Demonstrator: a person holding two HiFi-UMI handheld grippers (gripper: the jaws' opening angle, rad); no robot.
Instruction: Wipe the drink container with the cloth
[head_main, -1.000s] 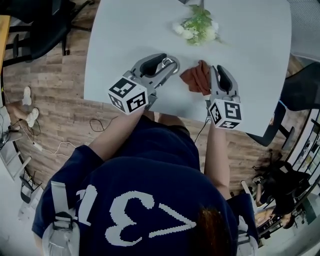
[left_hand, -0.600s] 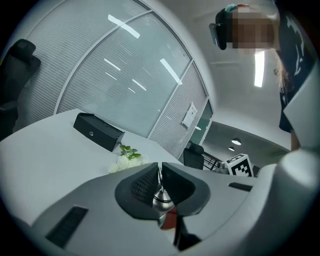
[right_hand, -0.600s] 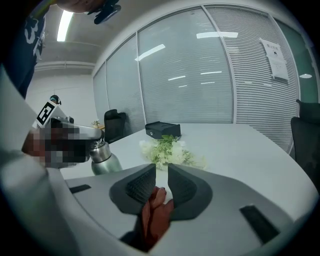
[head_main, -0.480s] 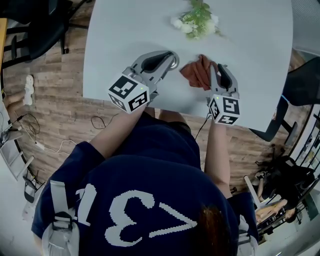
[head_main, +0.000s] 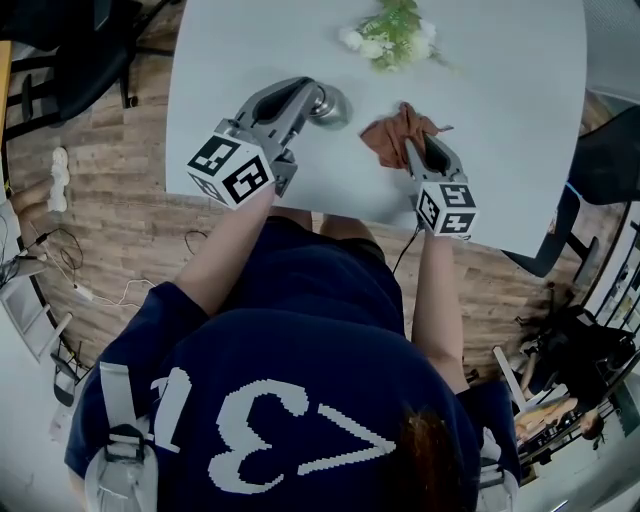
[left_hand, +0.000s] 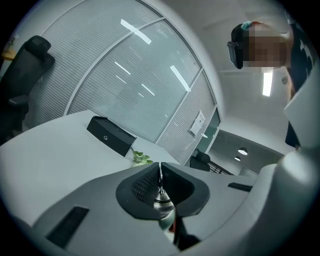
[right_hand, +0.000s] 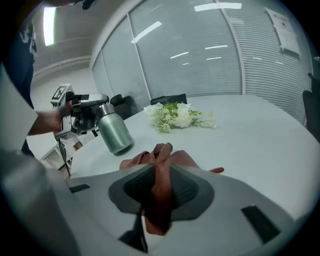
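The drink container, a green metal bottle, hangs tilted above the white table. My left gripper is shut on the thin ring at its cap. The rust-brown cloth lies bunched on the table just right of the bottle. My right gripper has a fold of that cloth between its jaws. The jaws are opening, and the fold still sits squeezed between the pads. Bottle and cloth are apart.
A bunch of white flowers with green leaves lies at the far side of the table. A black box stands on the table further off. Office chairs stand on the wooden floor to the left; the near table edge runs under both grippers.
My left gripper has shut on the bottle's ring and raised it off the table, swinging left. The right gripper has moved slightly forward with the cloth.
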